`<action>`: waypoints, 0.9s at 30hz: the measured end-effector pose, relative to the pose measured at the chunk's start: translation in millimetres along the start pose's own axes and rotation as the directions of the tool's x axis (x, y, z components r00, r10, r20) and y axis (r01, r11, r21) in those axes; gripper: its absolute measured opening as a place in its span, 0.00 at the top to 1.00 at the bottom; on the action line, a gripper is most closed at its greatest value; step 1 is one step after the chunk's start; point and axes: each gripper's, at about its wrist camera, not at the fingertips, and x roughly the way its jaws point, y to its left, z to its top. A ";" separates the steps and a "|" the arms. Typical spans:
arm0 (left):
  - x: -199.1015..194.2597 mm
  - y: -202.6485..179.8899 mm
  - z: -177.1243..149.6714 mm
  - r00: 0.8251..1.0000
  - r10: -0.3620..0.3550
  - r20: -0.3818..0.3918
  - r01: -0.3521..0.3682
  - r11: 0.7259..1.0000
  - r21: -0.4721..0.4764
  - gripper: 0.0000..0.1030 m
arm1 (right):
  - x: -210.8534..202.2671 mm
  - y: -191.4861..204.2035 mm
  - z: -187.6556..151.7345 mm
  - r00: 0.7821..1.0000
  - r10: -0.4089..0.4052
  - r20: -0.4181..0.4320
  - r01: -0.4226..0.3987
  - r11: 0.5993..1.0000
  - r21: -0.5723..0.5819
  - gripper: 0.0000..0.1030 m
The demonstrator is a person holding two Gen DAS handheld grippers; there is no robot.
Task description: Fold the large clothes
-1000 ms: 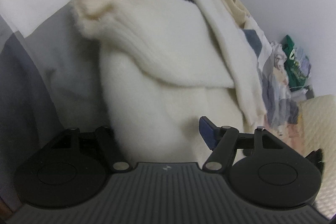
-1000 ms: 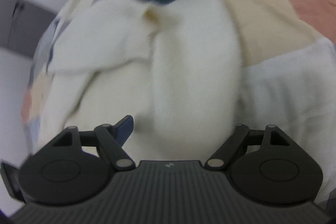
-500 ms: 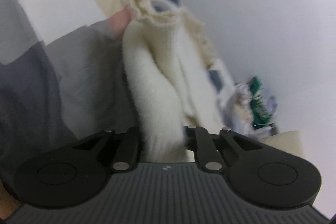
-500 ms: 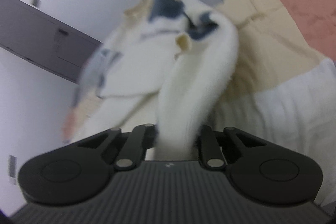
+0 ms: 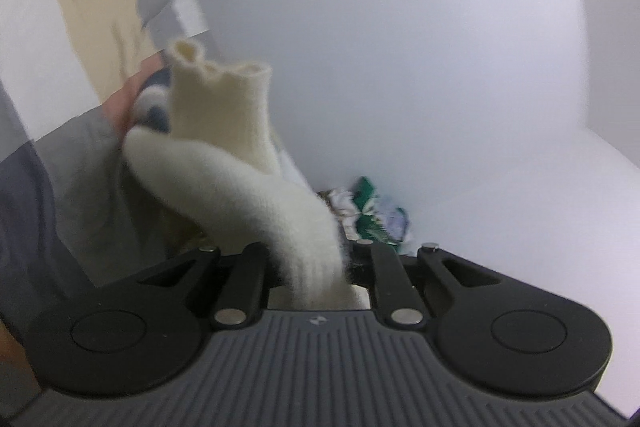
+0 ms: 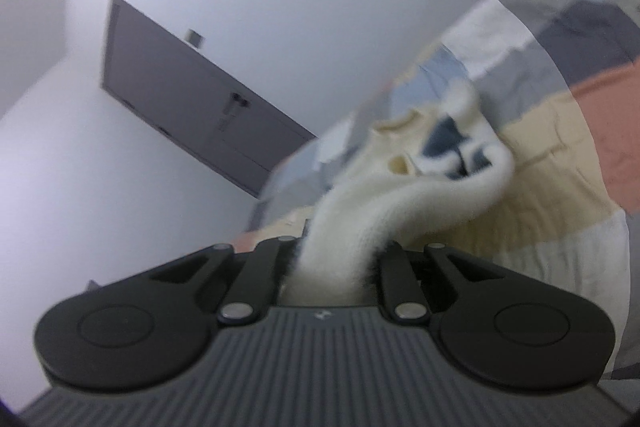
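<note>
Here the left gripper (image 5: 310,267) has its fingers clamped on a fold of the cream sweater (image 5: 240,183). Left view, from the left: the patchwork bedspread (image 5: 52,163) in grey, white and tan panels; next the sweater, rising from the fingers in a thick band, with a ribbed cuff (image 5: 218,67) standing upright at its far end and a navy patch beside it; then a small pile of green and white items (image 5: 368,211) low against the white wall (image 5: 400,47). The pile is too blurred to identify.

The right gripper (image 6: 332,263) likewise has its fingers clamped on the sweater (image 6: 400,203). Right view, from the left: a grey door (image 6: 192,103) with a handle, set in the white wall, not visible in the left view; then the sweater arching up from the fingers to a bunched end with navy markings; then the bedspread (image 6: 560,131), showing here a salmon panel and a tan panel. The sweater is lifted above the bed, its far end close to the bedspread. The pile is visible in the left view only.
</note>
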 end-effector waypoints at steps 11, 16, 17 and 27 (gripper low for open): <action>-19.4 -52.5 16.4 0.998 -0.054 0.029 0.050 0.993 0.105 0.87 | -45.8 40.9 28.6 0.995 0.018 0.102 -0.010 0.997 -0.074 0.87; 32.5 -51.1 50.0 0.997 0.068 0.041 -0.074 0.985 0.156 0.86 | -1.9 16.3 56.8 0.990 -0.054 0.127 0.057 0.998 -0.024 0.87; 41.7 -50.2 56.9 0.994 0.097 0.043 -0.103 0.980 0.171 0.86 | 8.9 11.4 61.9 0.989 -0.071 0.131 0.074 0.997 -0.020 0.87; 165.9 8.0 112.2 0.973 0.230 0.023 -0.228 0.943 0.242 0.86 | 128.0 -28.8 103.5 0.950 -0.265 0.165 0.279 0.958 -0.065 0.88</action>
